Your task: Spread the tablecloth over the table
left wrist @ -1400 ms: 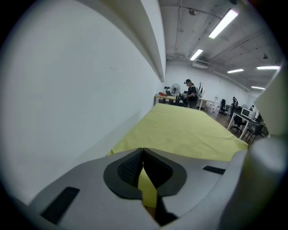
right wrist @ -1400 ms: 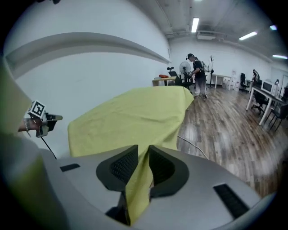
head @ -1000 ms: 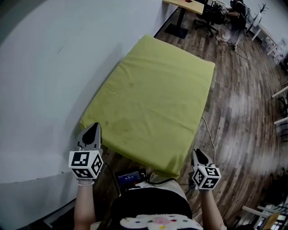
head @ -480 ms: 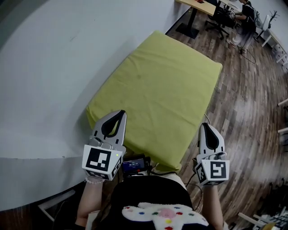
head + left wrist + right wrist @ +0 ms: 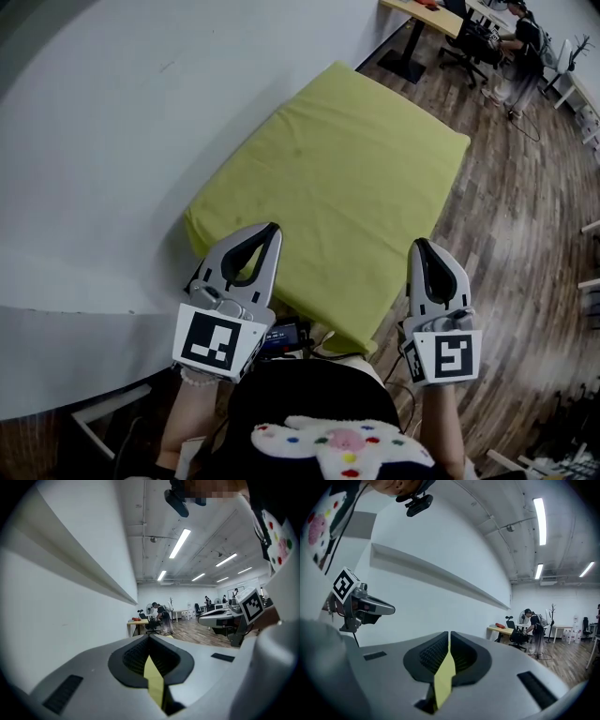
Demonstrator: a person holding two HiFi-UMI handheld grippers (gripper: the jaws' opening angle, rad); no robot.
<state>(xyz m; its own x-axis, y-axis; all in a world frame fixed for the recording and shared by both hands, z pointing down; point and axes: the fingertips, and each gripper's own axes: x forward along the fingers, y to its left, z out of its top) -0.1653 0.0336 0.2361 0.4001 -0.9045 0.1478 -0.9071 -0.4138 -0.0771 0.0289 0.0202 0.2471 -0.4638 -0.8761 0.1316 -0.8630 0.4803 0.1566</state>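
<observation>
- Gripping the yellow-green tablecloth (image 5: 337,178) at its near end, I am clenching the left tongs (image 5: 273,228) on the left part of that end. In the left gripper view a thin yellow strip of the cloth is sitting pinched between the closed jaws.
- I am clenching the right tongs (image 5: 419,246) on the cloth's right edge, close to the near corner. The right gripper view is showing a fold of the cloth squeezed between the ribbed pads (image 5: 433,656).
- Both tongs are pointing away from me toward the far end. The left marker cube (image 5: 217,339) and the right marker cube (image 5: 448,356) are sitting nearest to me.
- The tablecloth is lying across the whole surface and hanging a little over its right and far sides, so the surface itself is staying hidden beneath it.
- The cloth's left side is running along a white wall (image 5: 103,131), and a wood floor (image 5: 506,225) is showing on the right.
- At the far right, well apart from the cloth, a person (image 5: 523,33) is by a desk (image 5: 422,9) and an office chair (image 5: 469,42).
</observation>
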